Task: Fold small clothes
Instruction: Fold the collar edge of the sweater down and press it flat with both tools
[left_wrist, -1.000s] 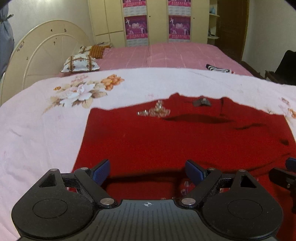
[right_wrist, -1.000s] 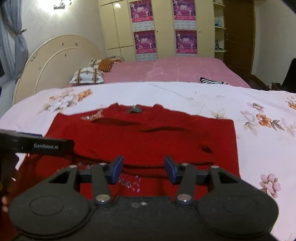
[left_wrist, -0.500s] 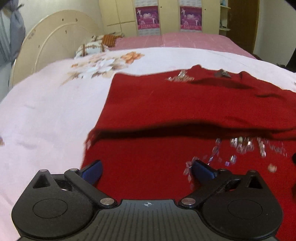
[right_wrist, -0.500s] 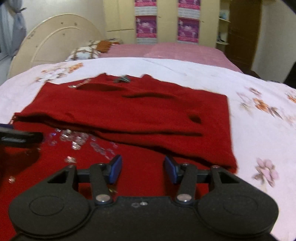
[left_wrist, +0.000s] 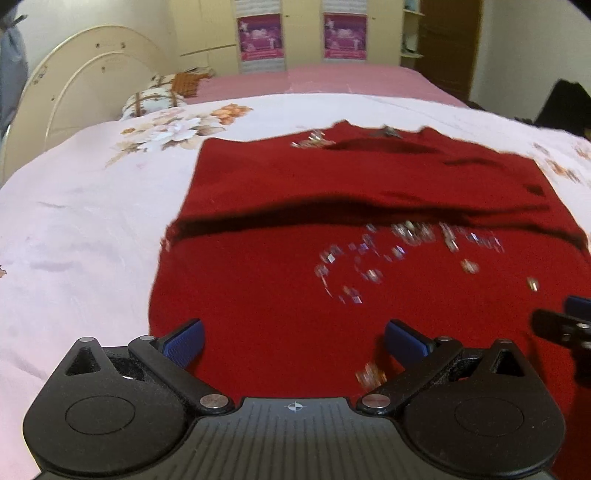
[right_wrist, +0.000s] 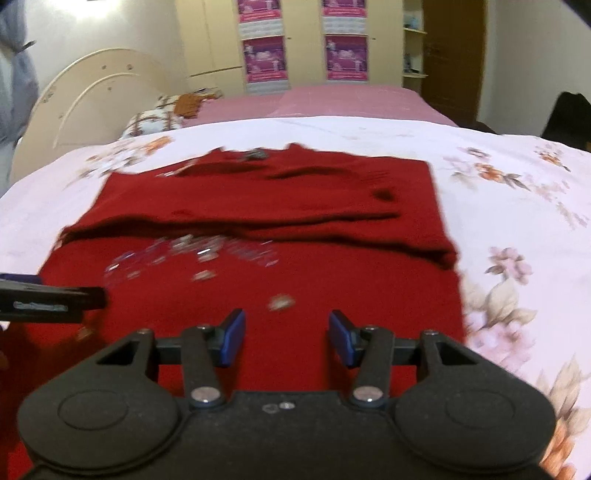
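Note:
A red knitted sweater (left_wrist: 332, 192) lies flat on the bed, its far part folded over with a fold edge across the middle; it also shows in the right wrist view (right_wrist: 280, 206). Clear sequins (left_wrist: 399, 251) dot the near part. My left gripper (left_wrist: 293, 341) is open and empty above the sweater's near left edge. My right gripper (right_wrist: 286, 338) is open and empty above the near right part. Each gripper shows at the edge of the other's view: the right one (left_wrist: 569, 325), the left one (right_wrist: 48, 299).
The pale floral bedsheet (left_wrist: 81, 229) surrounds the sweater. A cream headboard (left_wrist: 85, 85) and pillows (left_wrist: 155, 99) are at the far left. A pink bed (right_wrist: 332, 99) and wardrobes stand behind. A dark object (left_wrist: 569, 103) sits at the far right.
Both grippers have drawn back toward the near edge. More of the sweater's near part with the sequins has come into view below the fold edge. Both stay open.

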